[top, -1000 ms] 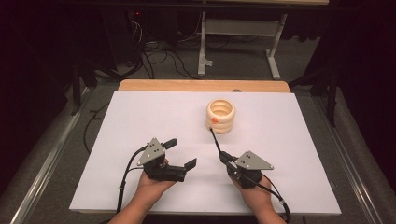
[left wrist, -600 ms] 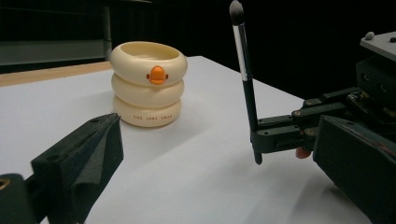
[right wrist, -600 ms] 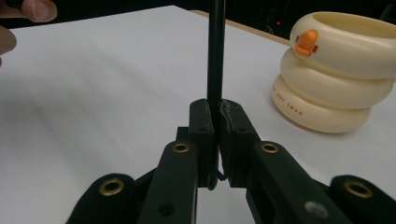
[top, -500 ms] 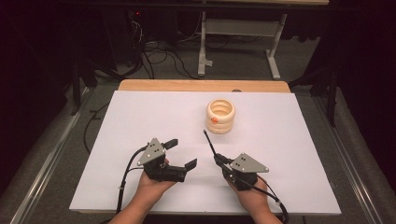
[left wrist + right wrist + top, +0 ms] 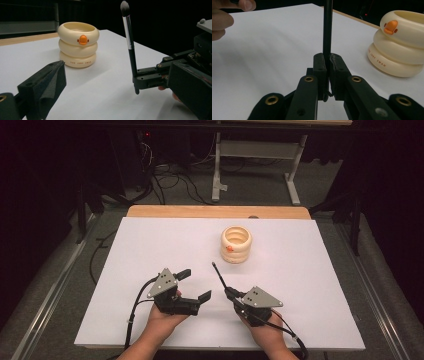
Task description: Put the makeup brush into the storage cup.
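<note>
Your right gripper [image 5: 229,292] is clamped on the makeup brush [image 5: 128,37] very low on the handle, so nearly the whole brush stands free above the jaws, bristles up. That's the weak spot: 2 narrow pads on a thin, smooth, round stem, w/ a long lever above them. Tilt your wrist fast and the brush can pivot or slide down between the pads; in the right gripper view the butt end already sits close to the bottom of the jaws.

Next out is the duck-faced cup [image 5: 236,244], made of 3 stacked rings, standing upright on the white desk [image 5: 150,245], well apart from the brush & further back. It looks light. If you're headed for its opening, a brush coming in off-centre can catch the rim and tip or shove the cup, esp. since nothing steadies it.

Your left gripper [image 5: 195,285] is spread wide & empty, near your right hand. Swing either one carelessly and they can knock, jarring the brush loose.
</note>
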### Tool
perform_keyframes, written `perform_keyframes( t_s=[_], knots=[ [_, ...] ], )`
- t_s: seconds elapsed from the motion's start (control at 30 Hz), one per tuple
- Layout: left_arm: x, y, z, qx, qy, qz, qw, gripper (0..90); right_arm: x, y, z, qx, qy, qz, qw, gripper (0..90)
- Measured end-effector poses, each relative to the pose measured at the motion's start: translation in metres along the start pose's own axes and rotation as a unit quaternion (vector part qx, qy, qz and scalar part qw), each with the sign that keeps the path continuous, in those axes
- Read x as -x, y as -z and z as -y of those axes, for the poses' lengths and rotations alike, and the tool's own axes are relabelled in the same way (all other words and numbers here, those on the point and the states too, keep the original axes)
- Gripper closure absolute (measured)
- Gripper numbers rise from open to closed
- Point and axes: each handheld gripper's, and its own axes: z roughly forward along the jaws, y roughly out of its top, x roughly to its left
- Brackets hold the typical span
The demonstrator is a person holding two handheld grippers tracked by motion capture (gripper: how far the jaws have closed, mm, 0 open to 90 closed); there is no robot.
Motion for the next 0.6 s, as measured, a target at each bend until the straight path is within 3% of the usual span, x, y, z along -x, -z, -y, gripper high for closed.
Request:
perform_keyframes(
  t_s=[0.6],
  knots=[
    [0.0007, -0.0005, 0.0005, -0.001, 0.0, -0.001, 1.0, 4.0, -0.0083, -0.0038, -0.001, 0.002, 0.006, -0.006, 1.0, 86.3]
  ],
)
